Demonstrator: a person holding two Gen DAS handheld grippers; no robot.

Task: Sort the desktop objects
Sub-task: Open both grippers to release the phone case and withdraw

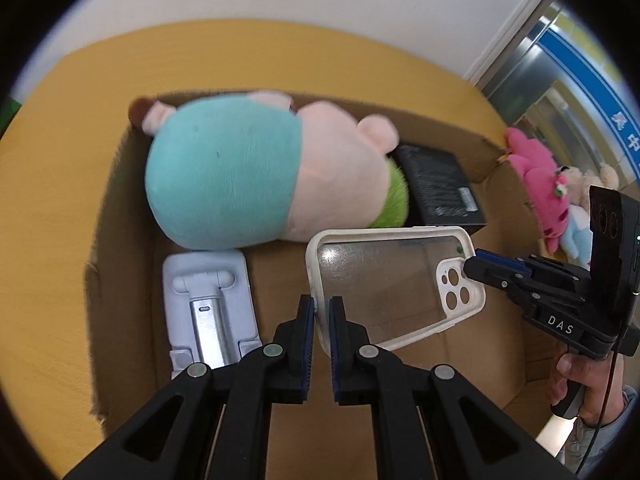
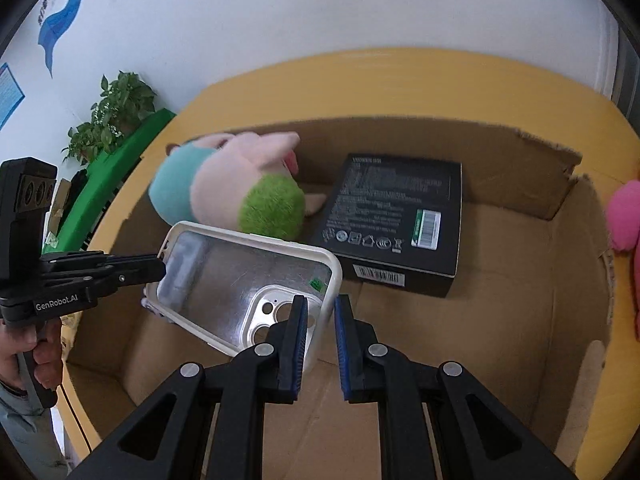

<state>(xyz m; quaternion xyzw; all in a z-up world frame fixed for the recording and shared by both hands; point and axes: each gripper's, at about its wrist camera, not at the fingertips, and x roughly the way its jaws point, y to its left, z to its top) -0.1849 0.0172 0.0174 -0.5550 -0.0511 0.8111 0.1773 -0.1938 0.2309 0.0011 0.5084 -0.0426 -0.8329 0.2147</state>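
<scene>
A clear phone case with a white rim (image 1: pixel 394 284) hangs over the open cardboard box (image 1: pixel 120 208). My left gripper (image 1: pixel 322 308) is shut on its near edge. My right gripper (image 2: pixel 320 312) straddles the camera-hole end of the case (image 2: pixel 248 280), with a narrow gap between its fingers; in the left wrist view the right gripper (image 1: pixel 476 266) touches that corner. In the right wrist view the left gripper (image 2: pixel 158 268) grips the case's far end. A pink and teal plush toy (image 1: pixel 244 172), a black box (image 2: pixel 394 216) and a pale blue phone stand (image 1: pixel 210 300) lie inside the cardboard box.
The cardboard box (image 2: pixel 520 240) sits on a yellow wooden table (image 1: pixel 48 200). Several plush toys, one of them pink (image 1: pixel 540 184), lie outside the box to the right. A potted plant (image 2: pixel 112 116) and a green bench stand at the far left by the wall.
</scene>
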